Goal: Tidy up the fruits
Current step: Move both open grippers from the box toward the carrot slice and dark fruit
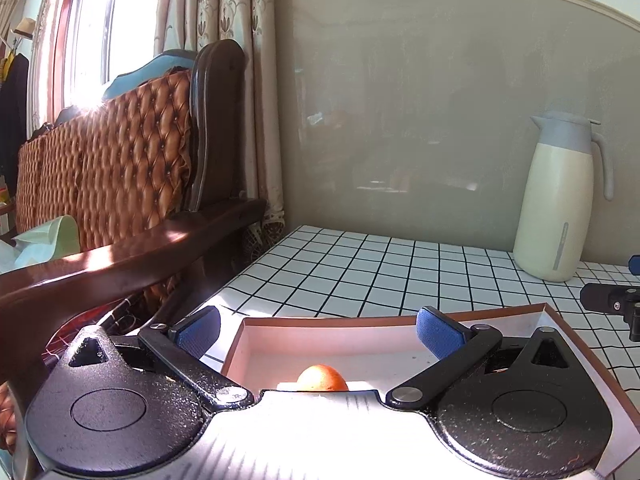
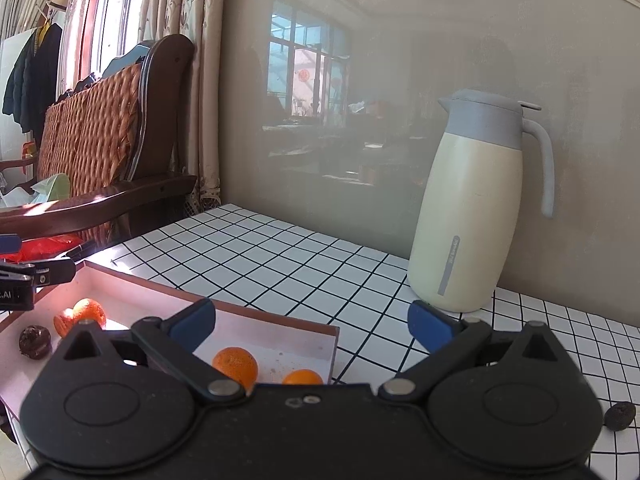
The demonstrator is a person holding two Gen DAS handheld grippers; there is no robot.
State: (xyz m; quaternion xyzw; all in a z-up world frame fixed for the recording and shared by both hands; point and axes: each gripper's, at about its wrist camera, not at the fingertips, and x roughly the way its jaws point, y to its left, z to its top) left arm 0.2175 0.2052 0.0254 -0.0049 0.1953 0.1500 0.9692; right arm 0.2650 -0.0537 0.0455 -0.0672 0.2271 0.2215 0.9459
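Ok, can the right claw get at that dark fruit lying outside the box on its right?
Probably yes. The dark fruit lies alone on the checked table, outside the box, and the right claw is open and empty. Nothing blocks it, though it needs swinging right.

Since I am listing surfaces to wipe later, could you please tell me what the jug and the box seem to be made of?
The jug looks like cream painted metal or plastic with a matte grey plastic top; its body shows a soft sheen. The box seems to be cardboard: thin brown-edged walls, dull white inside.
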